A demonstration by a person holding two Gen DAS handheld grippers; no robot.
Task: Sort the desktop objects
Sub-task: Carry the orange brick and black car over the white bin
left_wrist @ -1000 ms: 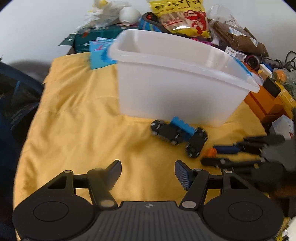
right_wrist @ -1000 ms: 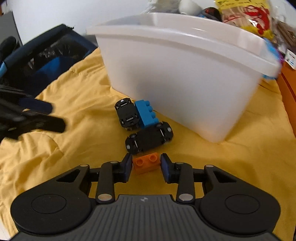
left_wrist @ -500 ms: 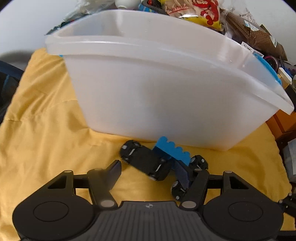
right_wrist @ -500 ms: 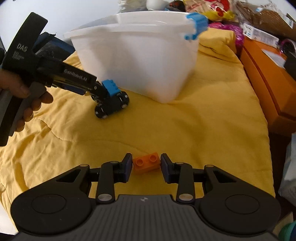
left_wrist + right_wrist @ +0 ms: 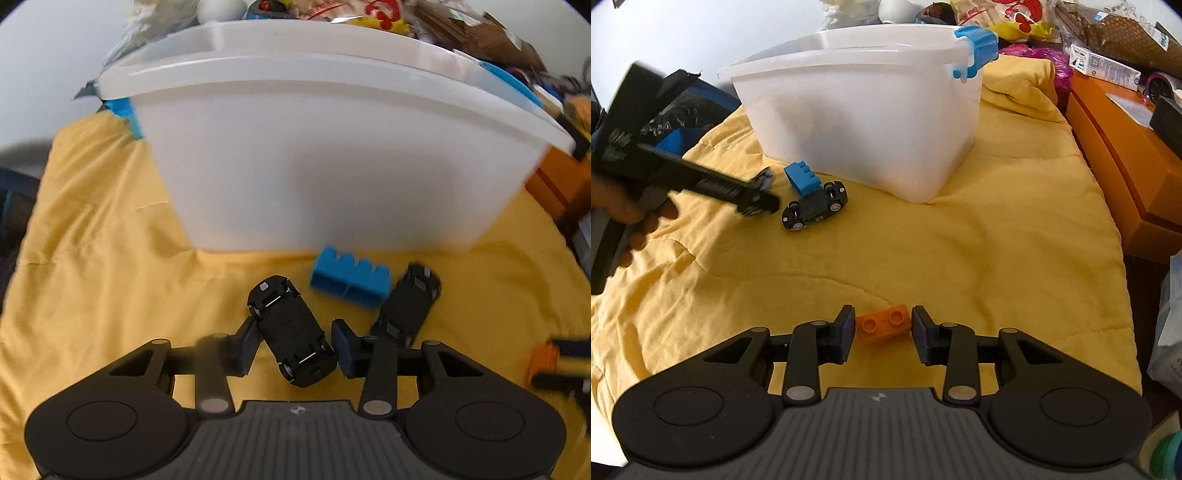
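A black toy car [image 5: 291, 332] lies wheels-up on the yellow cloth, and my left gripper [image 5: 293, 349] is shut on it, a pad against each side. In the right wrist view the left gripper [image 5: 753, 199] hides that car. A blue brick [image 5: 351, 282] [image 5: 803, 179] and a second black car [image 5: 410, 306] [image 5: 816, 208] lie just beyond, in front of the white plastic bin [image 5: 332, 166] [image 5: 857, 122]. My right gripper [image 5: 883, 334] is shut on a small orange brick [image 5: 884, 323], well back from the bin. The orange brick [image 5: 541, 363] shows blurred at the left wrist view's right edge.
The yellow cloth [image 5: 997, 240] covers the whole work surface. An orange box [image 5: 1126, 155] borders it on the right and a dark blue bag [image 5: 683, 122] on the left. Snack bags and clutter [image 5: 1015, 18] pile up behind the bin. A hand [image 5: 624, 214] holds the left gripper.
My left gripper moved in to the cars and its fingers narrowed from wide open onto one black car. My right gripper drew back from the bin with the orange brick.
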